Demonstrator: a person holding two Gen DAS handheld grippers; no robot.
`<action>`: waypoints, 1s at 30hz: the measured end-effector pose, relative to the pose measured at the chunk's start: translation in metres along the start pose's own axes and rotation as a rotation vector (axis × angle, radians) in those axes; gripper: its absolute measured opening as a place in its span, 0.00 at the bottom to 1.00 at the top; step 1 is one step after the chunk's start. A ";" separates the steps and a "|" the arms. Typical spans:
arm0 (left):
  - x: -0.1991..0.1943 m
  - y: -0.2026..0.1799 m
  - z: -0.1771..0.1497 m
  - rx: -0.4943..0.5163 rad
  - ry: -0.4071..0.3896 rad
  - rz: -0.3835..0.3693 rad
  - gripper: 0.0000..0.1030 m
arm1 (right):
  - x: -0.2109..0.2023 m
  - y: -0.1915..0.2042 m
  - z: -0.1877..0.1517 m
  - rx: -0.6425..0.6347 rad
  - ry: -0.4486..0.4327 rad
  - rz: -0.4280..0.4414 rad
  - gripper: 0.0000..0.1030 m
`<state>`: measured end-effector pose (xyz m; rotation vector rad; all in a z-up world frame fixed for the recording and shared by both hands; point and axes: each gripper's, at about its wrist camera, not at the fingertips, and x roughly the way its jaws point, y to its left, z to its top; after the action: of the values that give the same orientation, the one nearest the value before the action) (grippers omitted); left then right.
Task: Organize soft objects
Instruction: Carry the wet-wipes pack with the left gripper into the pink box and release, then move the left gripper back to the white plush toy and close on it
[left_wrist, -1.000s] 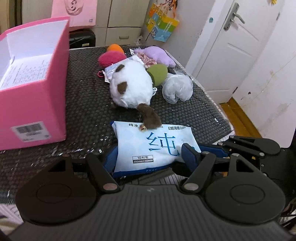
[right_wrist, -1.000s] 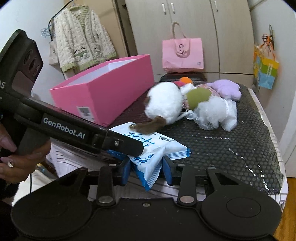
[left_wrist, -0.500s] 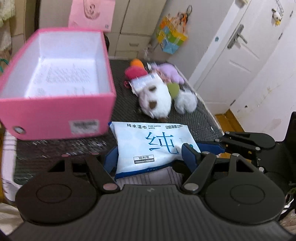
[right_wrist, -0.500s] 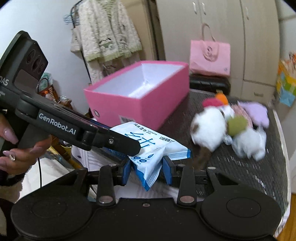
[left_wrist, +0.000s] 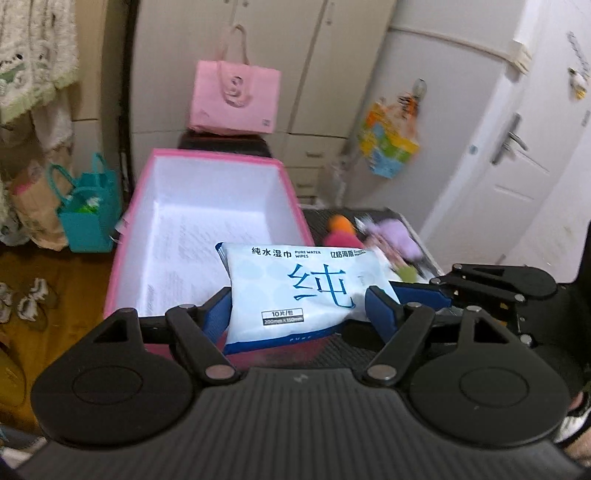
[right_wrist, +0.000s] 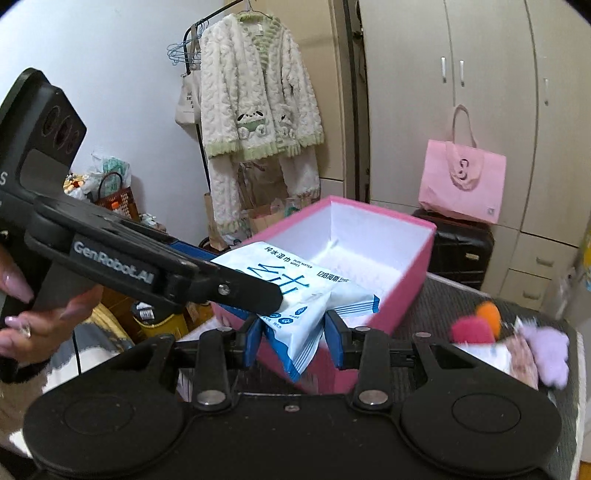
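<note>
A white and blue wet wipes pack (left_wrist: 295, 288) hangs in the air over the near right corner of the open pink box (left_wrist: 207, 157). My left gripper (left_wrist: 299, 314) has its blue pads against the pack's two sides, and its jaws are opening. My right gripper (right_wrist: 295, 339) is shut on the pack's (right_wrist: 306, 291) lower corner, which crumples between its pads. The left gripper's finger (right_wrist: 236, 290) crosses the right wrist view from the left, with a hand behind it. The box (right_wrist: 417, 258) is white inside and holds only a printed sheet.
Soft toys lie on the dark mat (right_wrist: 443, 306): orange (right_wrist: 489, 314), pink (right_wrist: 471, 330) and purple (right_wrist: 546, 350). A pink tote bag (left_wrist: 234, 99) sits on a black case beyond the box. A teal bag (left_wrist: 88, 218) stands on the floor at left; a cardigan (right_wrist: 255, 92) hangs behind.
Both grippers have lifted the wipes pack off the mat and carried it up and left, from in front of the plush toys to over the pink box's near corner.
</note>
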<state>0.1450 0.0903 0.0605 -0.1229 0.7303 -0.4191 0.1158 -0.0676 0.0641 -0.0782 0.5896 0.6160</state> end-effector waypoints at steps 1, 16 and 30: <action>0.004 0.006 0.006 -0.004 -0.001 0.009 0.73 | 0.009 -0.002 0.007 -0.004 0.002 -0.001 0.41; 0.111 0.078 0.030 -0.087 0.199 0.084 0.73 | 0.134 -0.042 0.027 -0.011 0.235 0.065 0.42; 0.101 0.066 0.032 0.066 0.194 0.171 0.76 | 0.121 -0.059 0.032 -0.058 0.252 0.095 0.59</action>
<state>0.2553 0.1076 0.0051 0.0433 0.9096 -0.2937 0.2449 -0.0447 0.0193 -0.1854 0.8228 0.7216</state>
